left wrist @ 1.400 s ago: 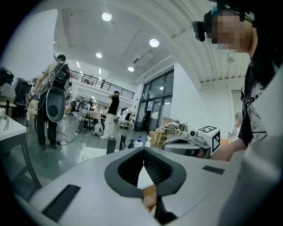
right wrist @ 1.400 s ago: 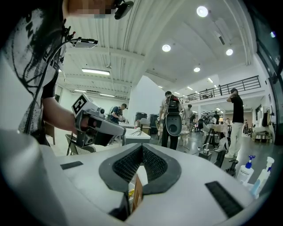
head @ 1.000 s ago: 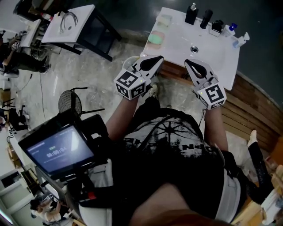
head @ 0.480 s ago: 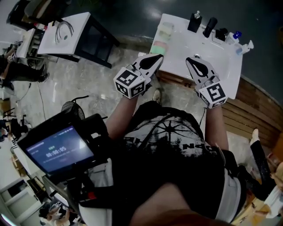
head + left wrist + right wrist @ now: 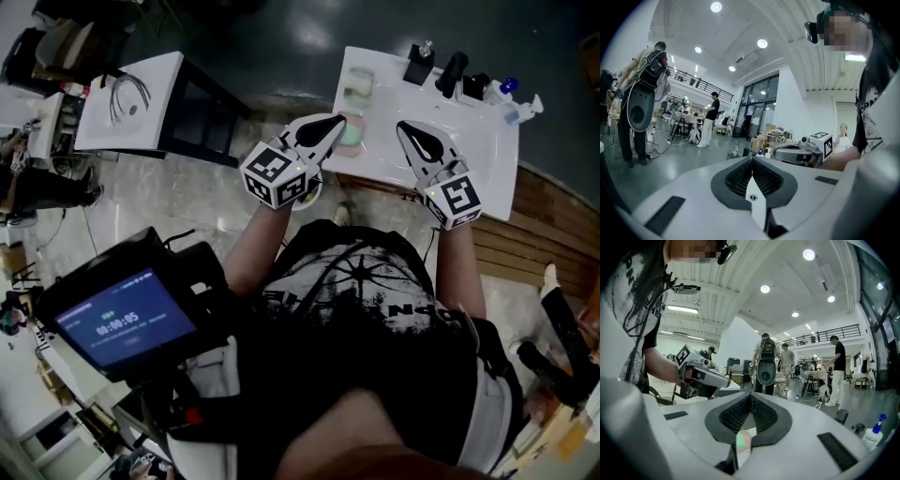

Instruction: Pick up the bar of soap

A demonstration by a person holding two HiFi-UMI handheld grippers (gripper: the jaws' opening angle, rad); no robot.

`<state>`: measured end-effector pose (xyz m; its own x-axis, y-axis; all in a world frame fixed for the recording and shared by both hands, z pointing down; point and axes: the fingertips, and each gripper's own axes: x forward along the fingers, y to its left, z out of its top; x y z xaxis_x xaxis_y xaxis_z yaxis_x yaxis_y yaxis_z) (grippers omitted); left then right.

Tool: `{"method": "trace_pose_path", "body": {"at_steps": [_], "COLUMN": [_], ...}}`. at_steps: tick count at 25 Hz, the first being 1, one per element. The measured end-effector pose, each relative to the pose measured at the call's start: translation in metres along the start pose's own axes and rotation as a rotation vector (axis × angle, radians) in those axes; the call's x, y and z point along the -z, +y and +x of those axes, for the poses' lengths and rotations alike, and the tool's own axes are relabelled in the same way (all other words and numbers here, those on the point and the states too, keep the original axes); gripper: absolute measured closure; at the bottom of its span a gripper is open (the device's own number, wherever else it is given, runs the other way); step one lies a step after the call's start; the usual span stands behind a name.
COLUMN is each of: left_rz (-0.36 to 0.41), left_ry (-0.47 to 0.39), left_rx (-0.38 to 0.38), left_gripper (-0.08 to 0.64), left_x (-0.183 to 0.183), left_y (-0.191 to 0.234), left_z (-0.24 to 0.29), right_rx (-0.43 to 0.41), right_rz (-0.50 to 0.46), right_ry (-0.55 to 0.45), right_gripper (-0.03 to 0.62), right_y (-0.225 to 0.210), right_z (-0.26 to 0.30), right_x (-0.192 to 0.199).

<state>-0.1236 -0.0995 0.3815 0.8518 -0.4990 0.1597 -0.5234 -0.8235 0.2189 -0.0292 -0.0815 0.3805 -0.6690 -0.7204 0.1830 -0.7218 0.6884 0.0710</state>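
Bar of soap, pale green and rounded [image 5: 352,137], lies on a pink dish [image 5: 349,150] near the front left corner of the white sink counter [image 5: 487,169]. In the head view the tip of the left tool [image 5: 330,125] overlaps its near edge. Whether the two touch, or the tool hangs above, that view does not settle. The left tool's jaws are pressed together with nothing between them. The right tool [image 5: 407,129], out over the middle of the counter, is likewise closed and empty. Both gripper views look out level across the room, so neither tool seems aimed down at the soap yet.

The likely trouble starts there. If the jaws meet the bar closed, they would shove it instead of taking it, and so close to the corner it could slide off the dish or over the edge to the floor. A smooth, rounded bar may also squirt out of a pinch set off-centre, or the dish may lift with it. A paler block [image 5: 357,84] farther back on the same side could be mistaken for the target.
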Motion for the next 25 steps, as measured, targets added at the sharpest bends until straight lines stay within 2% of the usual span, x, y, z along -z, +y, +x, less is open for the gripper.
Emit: {"method": "trace_pose_path", "body": {"at_steps": [7, 17, 21, 25], "left_rz": [0.001, 0.019, 0.049, 0.032], "left_ry": [-0.004, -0.024, -0.028, -0.022], "left_rx": [0.051, 0.078, 0.072, 0.049], "left_gripper": [0.548, 0.548, 0.548, 0.548], "left_x": [0.0, 0.0, -0.003, -0.003], "left_y": [0.045, 0.037, 0.046, 0.055], "left_z": [0.005, 0.009, 0.011, 0.019], "right_rx": [0.044, 0.09, 0.061, 0.01], "right_rz": [0.002, -0.019, -0.019, -0.022], "right_ry": [0.02, 0.049, 0.038, 0.075], "right_gripper": [0.577, 0.577, 0.577, 0.577], "right_y": [-0.006, -0.009, -0.01, -0.016], "right_z": [0.04, 0.029, 0.041, 0.053], "right_x": [0.005, -0.005, -0.002, 0.005]}}
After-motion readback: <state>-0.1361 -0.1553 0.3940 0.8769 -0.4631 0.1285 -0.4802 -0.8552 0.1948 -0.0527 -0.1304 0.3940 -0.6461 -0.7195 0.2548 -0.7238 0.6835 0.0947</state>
